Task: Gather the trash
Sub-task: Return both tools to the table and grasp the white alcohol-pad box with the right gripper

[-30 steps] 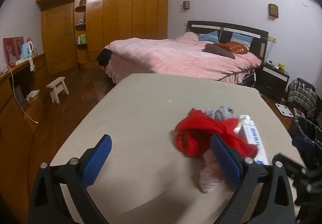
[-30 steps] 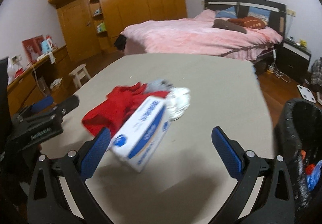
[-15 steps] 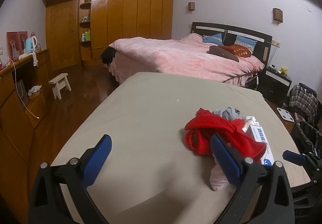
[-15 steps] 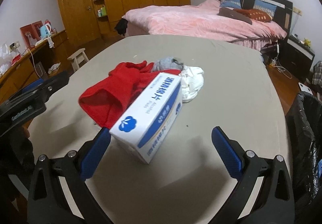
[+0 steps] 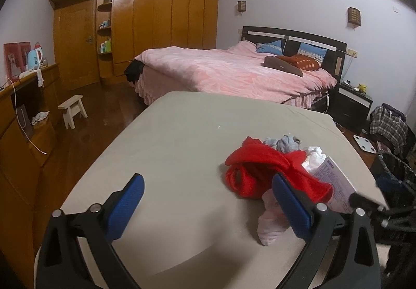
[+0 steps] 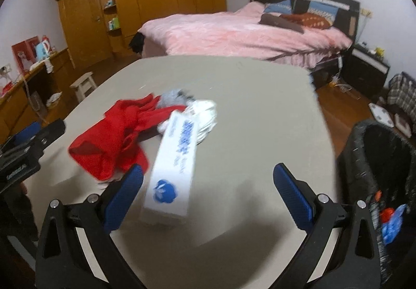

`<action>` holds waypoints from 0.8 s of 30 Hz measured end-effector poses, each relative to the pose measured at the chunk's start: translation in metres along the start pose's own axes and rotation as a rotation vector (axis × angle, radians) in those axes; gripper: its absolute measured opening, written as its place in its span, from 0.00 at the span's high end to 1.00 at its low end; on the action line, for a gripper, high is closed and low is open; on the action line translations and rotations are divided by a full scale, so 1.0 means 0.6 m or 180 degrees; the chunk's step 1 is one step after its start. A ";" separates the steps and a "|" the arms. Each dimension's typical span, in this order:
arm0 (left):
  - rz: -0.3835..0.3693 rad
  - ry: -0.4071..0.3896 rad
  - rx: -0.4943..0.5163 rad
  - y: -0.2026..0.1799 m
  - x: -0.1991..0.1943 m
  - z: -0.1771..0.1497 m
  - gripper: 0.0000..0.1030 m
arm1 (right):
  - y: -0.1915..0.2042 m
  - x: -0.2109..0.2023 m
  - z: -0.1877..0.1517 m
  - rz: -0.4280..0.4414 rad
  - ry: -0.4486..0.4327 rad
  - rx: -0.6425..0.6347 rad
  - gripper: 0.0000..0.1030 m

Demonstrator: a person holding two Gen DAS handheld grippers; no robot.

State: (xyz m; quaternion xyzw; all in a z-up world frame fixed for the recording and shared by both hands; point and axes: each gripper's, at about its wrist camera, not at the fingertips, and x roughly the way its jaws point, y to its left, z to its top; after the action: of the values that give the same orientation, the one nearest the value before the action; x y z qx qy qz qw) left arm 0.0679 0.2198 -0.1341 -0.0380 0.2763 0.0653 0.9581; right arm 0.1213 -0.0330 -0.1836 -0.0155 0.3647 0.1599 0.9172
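A white and blue carton (image 6: 174, 162) lies on the beige table (image 6: 247, 107), just ahead of my right gripper (image 6: 208, 189) and toward its left finger. That gripper is open with nothing held. Behind the carton lie a red cloth (image 6: 122, 133), a grey cloth (image 6: 173, 96) and a white cloth (image 6: 205, 112). In the left wrist view the red cloth (image 5: 262, 172), a pale pink cloth (image 5: 270, 224) and the carton (image 5: 335, 185) lie by the right finger of my open left gripper (image 5: 208, 207). A black bin (image 6: 377, 159) with coloured trash stands at the table's right.
A pink bed (image 5: 234, 70) stands beyond the table, with a dark nightstand (image 5: 353, 104) on its right. A small wooden stool (image 5: 74, 109) and a wooden desk (image 5: 23, 112) are at the left. A checked bag (image 5: 388, 125) and a white scale (image 5: 364, 143) are on the floor.
The right gripper has swung so the carton now points lengthwise away and the bin fills more of the right. The left gripper has drawn back and turned slightly left.
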 end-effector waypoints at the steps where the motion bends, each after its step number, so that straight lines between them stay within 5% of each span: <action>1: 0.0002 -0.0001 0.0002 0.000 -0.001 0.000 0.06 | 0.006 0.004 -0.003 0.0038 0.0026 -0.0024 0.07; 9: -0.0005 -0.0002 -0.0001 -0.004 0.002 0.003 0.06 | 0.027 0.021 0.003 0.0285 0.0179 -0.0093 0.64; 19: -0.0279 0.0006 0.0025 -0.042 0.004 0.011 0.07 | 0.001 -0.010 0.018 0.0215 0.0036 -0.0124 0.68; 24: -0.0483 0.0086 0.0072 -0.077 0.019 0.015 0.21 | -0.020 -0.023 0.029 0.0151 -0.0044 -0.0115 0.69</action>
State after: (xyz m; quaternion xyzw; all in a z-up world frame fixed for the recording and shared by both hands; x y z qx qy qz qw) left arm 0.0886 0.1765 -0.1310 -0.0489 0.2862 -0.0111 0.9568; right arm 0.1271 -0.0458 -0.1628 -0.0223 0.3557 0.1882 0.9152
